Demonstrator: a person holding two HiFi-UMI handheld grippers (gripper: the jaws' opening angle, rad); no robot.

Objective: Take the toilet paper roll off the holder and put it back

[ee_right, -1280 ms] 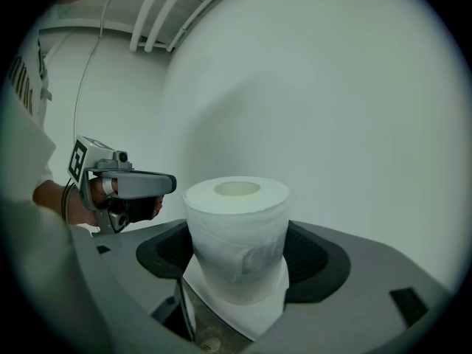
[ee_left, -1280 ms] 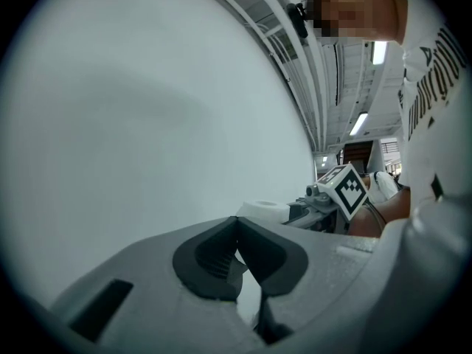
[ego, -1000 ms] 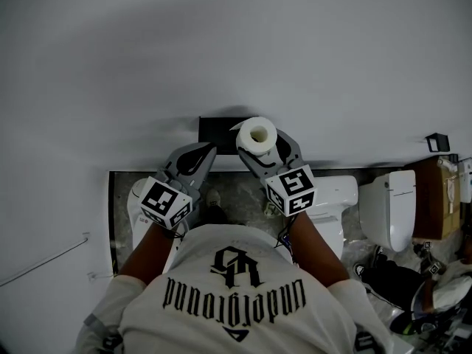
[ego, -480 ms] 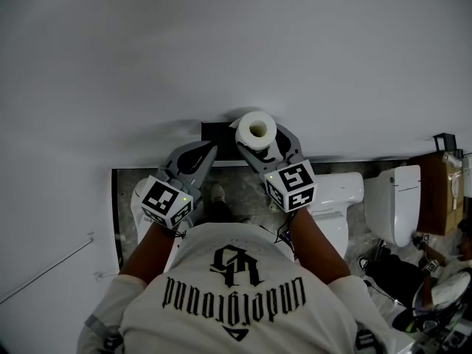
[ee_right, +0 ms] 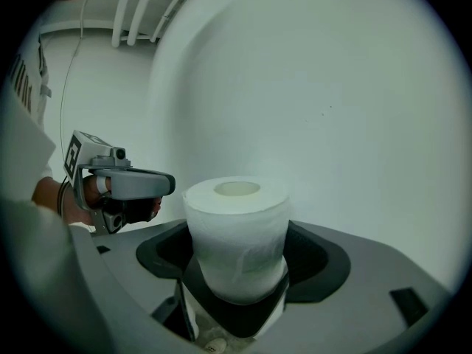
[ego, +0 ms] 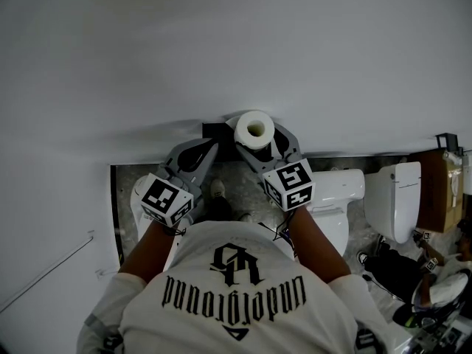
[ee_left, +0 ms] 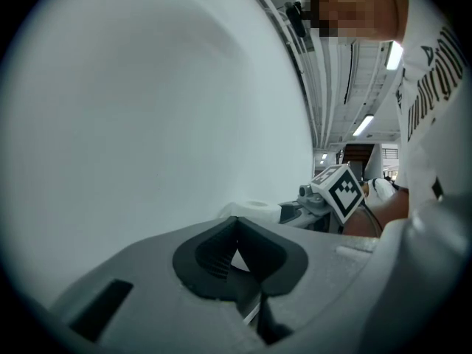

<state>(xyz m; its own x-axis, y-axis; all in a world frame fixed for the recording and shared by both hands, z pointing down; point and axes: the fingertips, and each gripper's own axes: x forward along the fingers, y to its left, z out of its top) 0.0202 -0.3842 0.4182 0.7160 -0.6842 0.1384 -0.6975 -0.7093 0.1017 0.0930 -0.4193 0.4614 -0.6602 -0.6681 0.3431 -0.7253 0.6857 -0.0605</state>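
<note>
Roll pinched in my right, close in at the holder

My right gripper [ee_right: 237, 290] has its fingers spread wide and clamped on the sides of the toilet paper roll [ego: 255, 129], core facing up. The roll sits just right of the black holder [ego: 212, 130] on the white wall. My left gripper [ee_left: 241, 264], just below the holder, has its fingers pressed together on nothing.
</note>
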